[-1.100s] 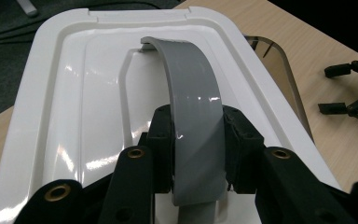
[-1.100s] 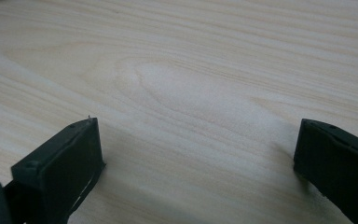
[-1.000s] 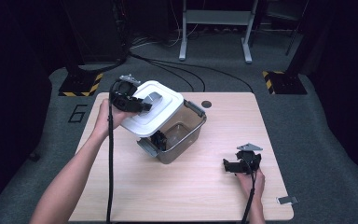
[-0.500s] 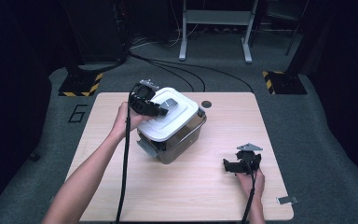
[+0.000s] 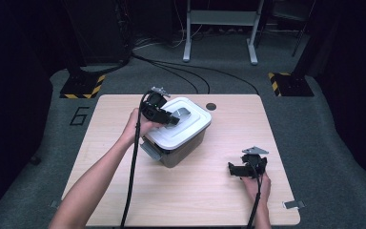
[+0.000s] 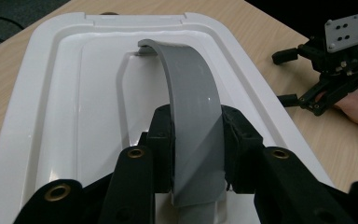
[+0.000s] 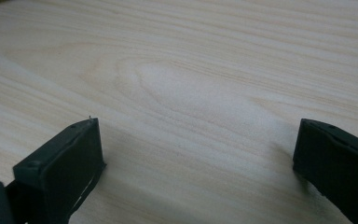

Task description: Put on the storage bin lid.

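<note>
White plastic was the story here: the lid (image 5: 181, 121) sat flat on top of the storage box (image 5: 183, 148), which stood a little left of the middle of the wooden table (image 5: 209, 200). And look at the left gripper (image 6: 196, 140), its black jaws were clamped tight on the lid's grey handle (image 6: 189, 84), one jaw pressed to each side of that arched strap, right near its closer end. From the high view the left gripper (image 5: 158, 112) was over the lid's left part, the person's left hand (image 5: 136, 126) behind it. Over on the right, well apart from the box, the right gripper (image 5: 242, 169) was lying low on the tabletop. Its jaws stood wide apart, bare wood between them, gripping nothing at all.
</note>
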Motion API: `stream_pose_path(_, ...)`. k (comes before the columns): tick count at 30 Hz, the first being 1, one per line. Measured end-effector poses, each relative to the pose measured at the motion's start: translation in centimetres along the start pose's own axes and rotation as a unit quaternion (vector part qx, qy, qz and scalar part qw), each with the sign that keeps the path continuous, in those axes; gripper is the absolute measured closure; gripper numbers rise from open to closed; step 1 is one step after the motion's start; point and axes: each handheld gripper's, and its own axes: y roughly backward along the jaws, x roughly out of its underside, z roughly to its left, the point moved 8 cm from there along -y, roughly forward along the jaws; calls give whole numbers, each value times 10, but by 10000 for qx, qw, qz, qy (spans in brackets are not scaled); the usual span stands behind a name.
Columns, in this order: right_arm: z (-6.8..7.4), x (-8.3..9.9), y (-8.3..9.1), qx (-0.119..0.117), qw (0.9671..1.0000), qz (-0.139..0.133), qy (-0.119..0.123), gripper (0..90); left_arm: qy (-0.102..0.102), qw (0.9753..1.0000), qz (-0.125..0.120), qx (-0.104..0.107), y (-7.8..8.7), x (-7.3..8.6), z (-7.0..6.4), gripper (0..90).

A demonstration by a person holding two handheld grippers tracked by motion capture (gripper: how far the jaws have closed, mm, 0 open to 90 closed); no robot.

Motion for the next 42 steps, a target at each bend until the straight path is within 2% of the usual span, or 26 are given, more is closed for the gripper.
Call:
stream_pose_path(7,0,0,0,-4,10000,5,22,7,0,9998,197,-73,-8,6,3,659)
stream_pose_path(8,0,0,0,3,10000,-12,-28,7,54,9998,184,-61,-8,6,2,612)
stream_pose_path(10,0,0,0,-7,10000,7,40,7,76,9998,168,-100,-5,6,3,537)
stream_pose_path(12,0,0,0,-7,10000,7,31,7,115,9997,140,-182,-1,6,3,432)
stream_pose_path(16,0,0,0,-6,10000,4,31,8,171,9992,85,-343,11,8,4,298)
stream_pose_path(22,0,0,0,-2,10000,-9,-20,7,229,9981,-2,-575,28,15,9,179)
stream_pose_path(33,0,0,0,15,10000,-10,-23,8,290,9952,-127,-931,58,45,19,116)
stream_pose_path(36,0,0,0,16,10000,-11,-22,8,319,9932,-116,-1111,67,57,23,105)
stream_pose_path(42,0,0,0,16,10000,-9,-19,9,406,9905,-58,-1315,82,85,34,93)
